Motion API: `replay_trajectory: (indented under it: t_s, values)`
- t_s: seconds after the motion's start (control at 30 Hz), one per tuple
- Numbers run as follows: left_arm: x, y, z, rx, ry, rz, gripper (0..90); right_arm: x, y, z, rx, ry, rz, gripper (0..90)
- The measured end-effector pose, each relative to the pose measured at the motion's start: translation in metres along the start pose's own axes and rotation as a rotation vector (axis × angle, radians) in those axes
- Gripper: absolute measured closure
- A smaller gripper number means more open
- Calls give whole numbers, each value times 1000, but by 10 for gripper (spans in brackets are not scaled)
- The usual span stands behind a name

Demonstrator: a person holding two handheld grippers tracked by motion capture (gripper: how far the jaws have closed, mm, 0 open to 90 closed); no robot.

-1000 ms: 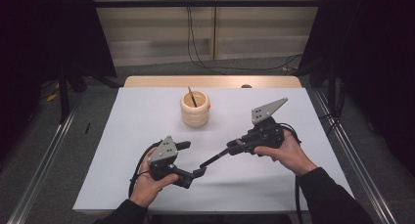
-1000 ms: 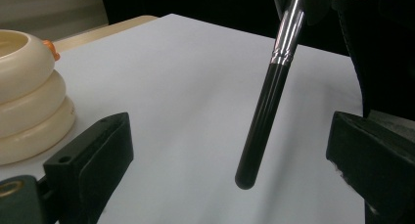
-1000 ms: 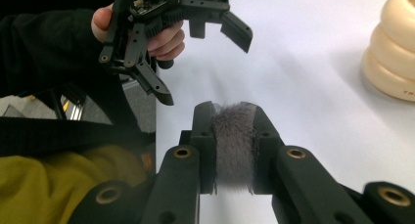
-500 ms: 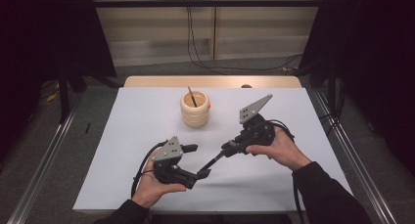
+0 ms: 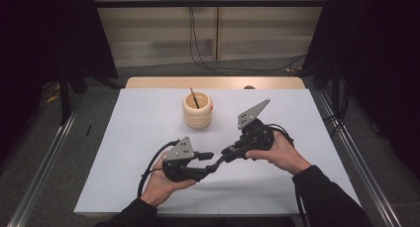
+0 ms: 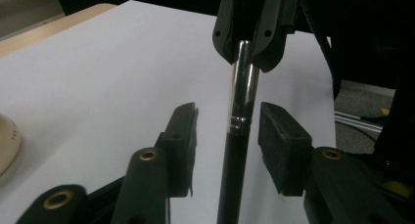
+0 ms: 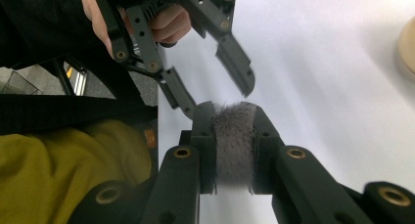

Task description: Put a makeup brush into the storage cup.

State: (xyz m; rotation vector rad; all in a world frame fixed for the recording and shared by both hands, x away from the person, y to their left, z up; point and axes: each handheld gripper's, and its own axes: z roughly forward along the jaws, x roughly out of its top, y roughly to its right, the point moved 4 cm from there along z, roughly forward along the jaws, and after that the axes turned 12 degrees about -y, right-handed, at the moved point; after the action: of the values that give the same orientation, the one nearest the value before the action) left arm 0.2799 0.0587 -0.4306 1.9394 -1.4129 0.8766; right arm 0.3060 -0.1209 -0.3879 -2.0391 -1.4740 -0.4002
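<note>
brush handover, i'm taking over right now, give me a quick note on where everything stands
Right claw: shut on the bristle end of the makeup brush.
Left claw: has just been closing, with the brush handle between its pads; a gap shows on both sides, so no grip yet.
Both hands are low over the white table, near the front edge. The ribbed cup stands further back with another brush in it.
Done: brush lifted and offered across.
Left: close the left claw on the handle, open the right; probably then to the cup.
</note>
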Motion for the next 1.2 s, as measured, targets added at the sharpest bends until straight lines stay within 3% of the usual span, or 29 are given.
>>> replay_trajectory:
  t_s: [0.4,0.57,0.7,0.8,1.1,1.2]
  values:
    - [7,4,8,-40,-47,28,759,-2,-1,3,3,-9,4,776]
    - [7,4,10,-35,-49,20,761,-3,0,6,5,-2,3,776]
    - [6,5,10,-39,-80,51,778,-4,-1,7,14,0,1,776]
    - [6,5,11,-39,-78,36,780,-4,-1,9,14,-4,-2,775]
    - [6,5,10,-57,-51,19,782,-8,0,9,23,63,4,772]
    - [5,5,10,-57,-69,25,783,-9,0,9,25,69,5,767]
